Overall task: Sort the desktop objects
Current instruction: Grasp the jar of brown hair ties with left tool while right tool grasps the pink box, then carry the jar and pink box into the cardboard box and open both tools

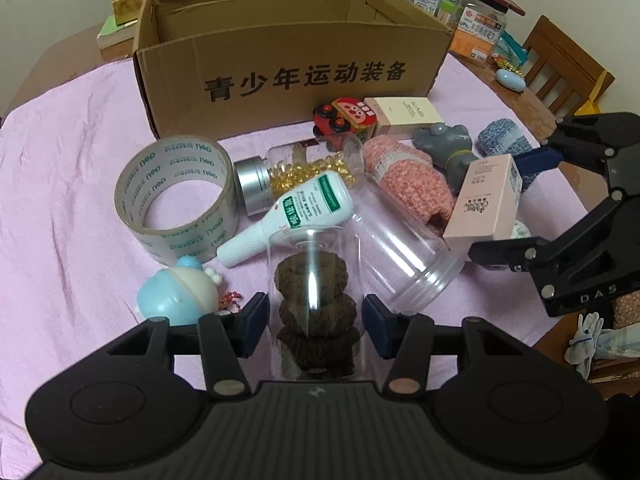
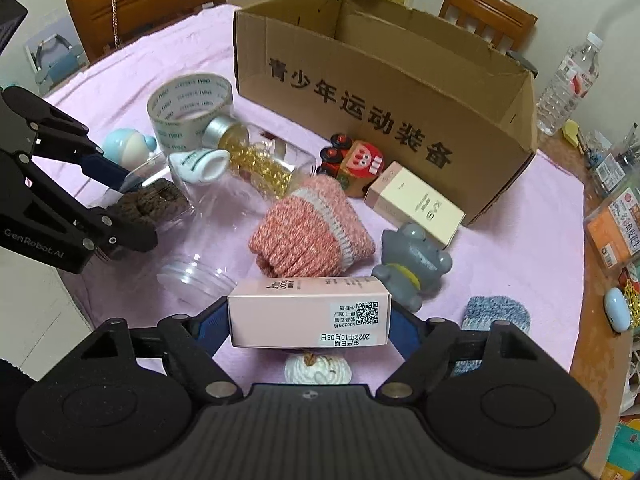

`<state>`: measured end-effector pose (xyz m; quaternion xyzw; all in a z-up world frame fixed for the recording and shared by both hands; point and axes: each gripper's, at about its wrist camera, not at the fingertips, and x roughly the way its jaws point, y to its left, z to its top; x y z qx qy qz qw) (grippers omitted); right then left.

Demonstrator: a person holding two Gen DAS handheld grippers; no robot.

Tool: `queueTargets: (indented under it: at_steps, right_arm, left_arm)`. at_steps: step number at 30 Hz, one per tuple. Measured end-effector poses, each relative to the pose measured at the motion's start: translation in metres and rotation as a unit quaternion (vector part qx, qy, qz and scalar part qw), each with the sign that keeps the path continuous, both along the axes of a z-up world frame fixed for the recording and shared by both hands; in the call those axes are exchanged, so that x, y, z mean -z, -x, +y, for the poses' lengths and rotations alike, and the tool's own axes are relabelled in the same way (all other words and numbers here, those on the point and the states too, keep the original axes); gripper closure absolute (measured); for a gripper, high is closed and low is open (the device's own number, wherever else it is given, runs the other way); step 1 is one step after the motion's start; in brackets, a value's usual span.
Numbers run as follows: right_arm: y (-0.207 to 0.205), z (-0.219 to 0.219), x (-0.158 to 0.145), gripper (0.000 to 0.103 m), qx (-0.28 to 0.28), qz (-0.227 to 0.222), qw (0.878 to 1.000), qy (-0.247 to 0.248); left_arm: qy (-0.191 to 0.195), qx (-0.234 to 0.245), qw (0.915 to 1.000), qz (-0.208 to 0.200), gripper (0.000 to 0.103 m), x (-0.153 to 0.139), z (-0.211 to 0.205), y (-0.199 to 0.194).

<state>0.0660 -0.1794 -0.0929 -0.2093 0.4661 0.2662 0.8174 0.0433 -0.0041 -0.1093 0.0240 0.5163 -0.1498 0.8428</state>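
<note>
The clear jar (image 1: 314,300) is a tall see-through cylinder holding a stack of dark brown, ridged round cakes, a bright streak of glare running down its wall. It lies among the clutter on the pink cloth (image 1: 72,168), toward the cloth's near edge, with a blue and white toy (image 1: 178,298) just beside it and a white squeeze tube (image 1: 292,216) resting against its far end. The left gripper (image 1: 314,322) points steeply down over it, blue pads on either side of the glass, clenched on the jar.

The pink carton (image 2: 308,312) is a small oblong box, pale pink, with a QR code and a printed date label on its near face. It sits crosswise between the right gripper's (image 2: 310,326) blue fingers, lifted above a white frilly object (image 2: 318,370) on the cloth near the near edge. The fingers press its two ends, grasping it; the gripper also points steeply down.

Behind both, the open cardboard box (image 1: 280,60) stands toward the cloth's far edge, with a roll of tape (image 1: 176,196) near its left corner and a pink knitted piece (image 2: 312,228) in front of it.
</note>
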Motion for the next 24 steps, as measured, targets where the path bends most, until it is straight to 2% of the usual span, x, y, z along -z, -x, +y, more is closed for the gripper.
queueTargets:
  at_steps: [15,24]
  right_arm:
    - [-0.011,0.005,-0.037,0.019,-0.010,-0.039,0.999,-0.012]
    - [-0.033,0.006,-0.060,0.019,-0.020,-0.069,0.997,-0.030]
  left_arm:
    - [0.001,0.022,0.9995,-0.022,0.052,-0.034,0.001,-0.010]
    - [-0.016,0.044,0.9980,-0.043,0.052,-0.070,0.002,-0.040]
